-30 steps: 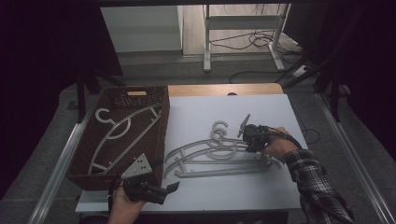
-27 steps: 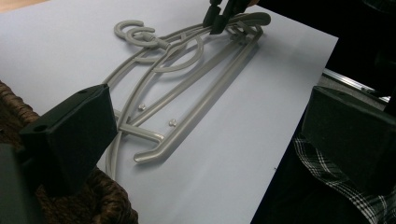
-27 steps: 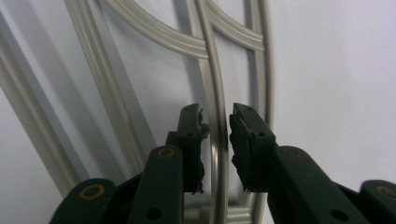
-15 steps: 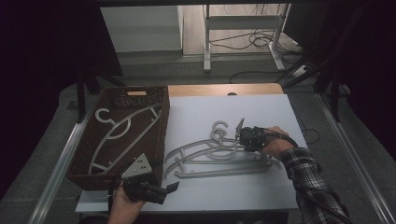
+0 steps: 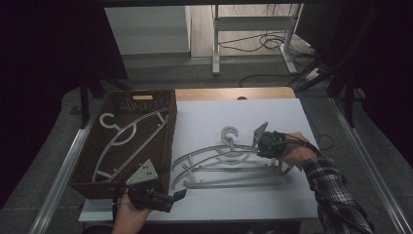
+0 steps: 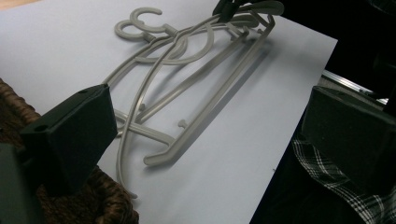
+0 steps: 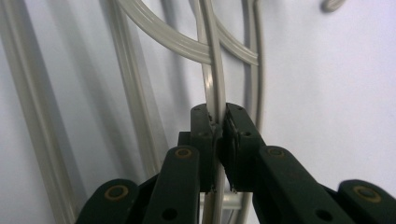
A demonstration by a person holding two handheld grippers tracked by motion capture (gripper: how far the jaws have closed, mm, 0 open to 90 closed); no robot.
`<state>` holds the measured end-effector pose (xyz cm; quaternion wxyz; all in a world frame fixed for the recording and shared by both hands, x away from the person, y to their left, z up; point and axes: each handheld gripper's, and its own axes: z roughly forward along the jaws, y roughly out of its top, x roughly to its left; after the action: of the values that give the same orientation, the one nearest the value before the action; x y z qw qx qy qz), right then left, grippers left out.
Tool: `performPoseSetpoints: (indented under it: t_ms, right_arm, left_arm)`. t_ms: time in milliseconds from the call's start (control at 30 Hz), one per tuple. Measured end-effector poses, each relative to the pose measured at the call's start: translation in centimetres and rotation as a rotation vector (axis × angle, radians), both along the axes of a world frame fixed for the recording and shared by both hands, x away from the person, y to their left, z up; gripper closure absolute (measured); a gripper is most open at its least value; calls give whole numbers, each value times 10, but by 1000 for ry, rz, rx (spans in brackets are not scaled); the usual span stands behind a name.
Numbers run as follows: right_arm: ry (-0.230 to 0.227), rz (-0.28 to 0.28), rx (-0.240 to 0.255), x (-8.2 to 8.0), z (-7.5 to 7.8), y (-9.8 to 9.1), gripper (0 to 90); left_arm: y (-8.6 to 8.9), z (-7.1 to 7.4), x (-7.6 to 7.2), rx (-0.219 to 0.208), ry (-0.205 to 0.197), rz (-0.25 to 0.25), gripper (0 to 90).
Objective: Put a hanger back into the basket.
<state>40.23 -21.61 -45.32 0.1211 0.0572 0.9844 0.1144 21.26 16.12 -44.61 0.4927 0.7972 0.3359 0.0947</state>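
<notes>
One pale grey plastic hanger (image 5: 127, 141) already lies in the brown wicker basket (image 5: 168, 146) at left. Your right hand-held gripper (image 7: 218, 123) is clamped on another hanger's arm (image 7: 215, 60) mid-frame (two remain on the white desk (image 5: 292, 117)); your left hand-held gripper (image 6: 205, 140) gapes wide, empty.

2 pale grey plastic hangers (image 5: 229, 165) lie overlapped on the white sheet, hooks pointing away. 1 arm is pinched near its right end.
</notes>
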Motion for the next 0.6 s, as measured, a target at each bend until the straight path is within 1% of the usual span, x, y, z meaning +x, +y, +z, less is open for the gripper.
performPoseSetpoints:
  t_ms: [133, 200, 267, 333, 433, 467, 533, 600]
  right_arm:
    - [-16, 9, 32, -6, 9, -8, 829]
    - [-22, 9, 51, -9, 13, -11, 829]
    - [-33, 6, 71, -13, 17, -15, 829]
    - [-44, 1, 92, -16, 22, -20, 829]
    - [-53, 1, 117, -20, 28, -27, 829]
    - [-59, 3, 125, -22, 31, -29, 829]
    - [-64, 2, 137, -26, 35, -32, 829]
    - [-75, 7, 151, -30, 40, -34, 829]
  left_arm:
    - [2, 7, 1, -10, 7, 2, 44]
    - [3, 10, 2, -7, 8, 2, 46]
    - [2, 14, 4, 6, 13, 8, 48]
    - [1, 18, 6, 23, 25, 4, 47]
    - [-1, 24, 11, 66, 42, -6, 44]
    - [-1, 27, 13, 70, 46, -10, 41]
    - [-1, 32, 19, 66, 62, -28, 42]
    - [-3, 38, 26, 83, 76, -29, 46]
